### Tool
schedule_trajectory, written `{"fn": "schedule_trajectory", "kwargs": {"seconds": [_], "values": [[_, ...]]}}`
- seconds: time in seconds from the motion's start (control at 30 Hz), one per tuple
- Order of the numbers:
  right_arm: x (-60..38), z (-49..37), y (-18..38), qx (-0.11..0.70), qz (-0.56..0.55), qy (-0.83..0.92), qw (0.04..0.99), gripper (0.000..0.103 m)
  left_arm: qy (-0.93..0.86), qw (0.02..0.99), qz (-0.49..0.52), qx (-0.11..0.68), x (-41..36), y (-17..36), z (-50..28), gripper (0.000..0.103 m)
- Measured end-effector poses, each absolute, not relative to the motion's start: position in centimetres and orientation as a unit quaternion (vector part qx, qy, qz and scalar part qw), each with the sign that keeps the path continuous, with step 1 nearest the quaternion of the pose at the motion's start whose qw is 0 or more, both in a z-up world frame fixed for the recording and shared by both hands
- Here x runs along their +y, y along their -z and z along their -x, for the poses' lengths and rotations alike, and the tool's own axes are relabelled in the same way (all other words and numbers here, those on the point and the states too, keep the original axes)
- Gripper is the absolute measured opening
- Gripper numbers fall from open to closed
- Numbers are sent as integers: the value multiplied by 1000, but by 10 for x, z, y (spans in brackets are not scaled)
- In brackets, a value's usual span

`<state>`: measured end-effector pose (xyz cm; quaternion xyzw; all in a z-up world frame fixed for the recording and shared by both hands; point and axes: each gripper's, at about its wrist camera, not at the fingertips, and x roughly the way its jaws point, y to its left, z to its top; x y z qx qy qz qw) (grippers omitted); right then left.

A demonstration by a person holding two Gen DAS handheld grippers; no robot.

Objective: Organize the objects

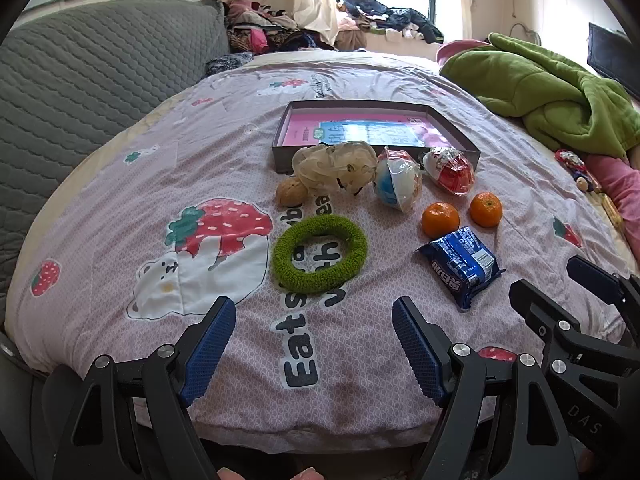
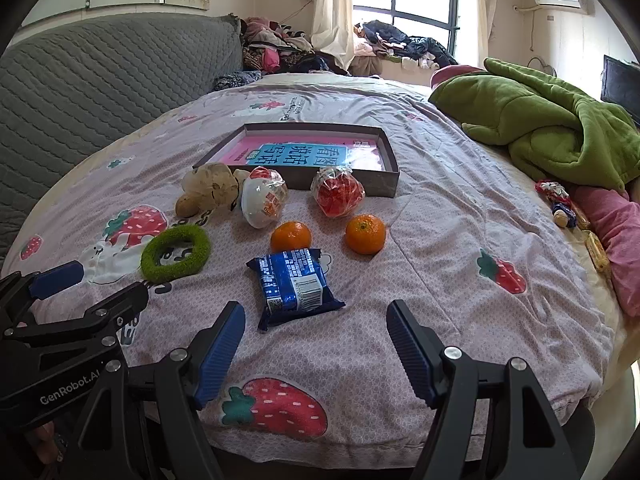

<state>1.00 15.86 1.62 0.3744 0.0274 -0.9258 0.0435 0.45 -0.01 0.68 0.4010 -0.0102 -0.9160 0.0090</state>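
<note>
Two handheld grippers hover low over the near edge of a bed covered by a pink strawberry-print quilt (image 1: 120,184). The left gripper (image 1: 314,344) has its blue-padded fingers spread wide apart, holding nothing. The right gripper (image 2: 316,346) is likewise spread wide and holds nothing.

In the left wrist view, a green fuzzy ring (image 1: 319,254) lies at 12 o'clock just beyond the fingertips, with bare quilt between. A blue snack packet (image 1: 460,266) sits at 2 o'clock. Two mandarins (image 1: 440,220) lie side by side, apart, just past the packet. Farther out, a row runs left to right: a walnut-like nut (image 1: 291,191), a cream mesh bath pouf (image 1: 334,166) touching it, a blue-and-white wrapped toy egg (image 1: 398,184), and a red-and-white wrapped toy egg (image 1: 450,172).

Behind the row, at 12 o'clock, sits a shallow grey box tray (image 1: 280,136) with a pink and blue booklet (image 1: 360,132) flat inside. The pouf and both eggs crowd its near wall.

Open quilt stretches at 9 to 10 o'clock toward a grey quilted headboard (image 1: 80,92). A bunched green blanket (image 1: 540,84) fills 2 o'clock, near the bed's right edge.
</note>
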Motion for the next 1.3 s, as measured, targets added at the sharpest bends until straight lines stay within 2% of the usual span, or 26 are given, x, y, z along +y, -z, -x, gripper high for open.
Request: {"fn": "schedule_trajectory", "kwargs": {"seconds": [0.7,1.3], "values": [[156,-14,-28,38,-340,939,39,72,928,1,-373,-12,-1,-13,-6,82],[151,18,11,37,-401,914,55,72,912,-10,-409,7,-21,18,24,81]]}}
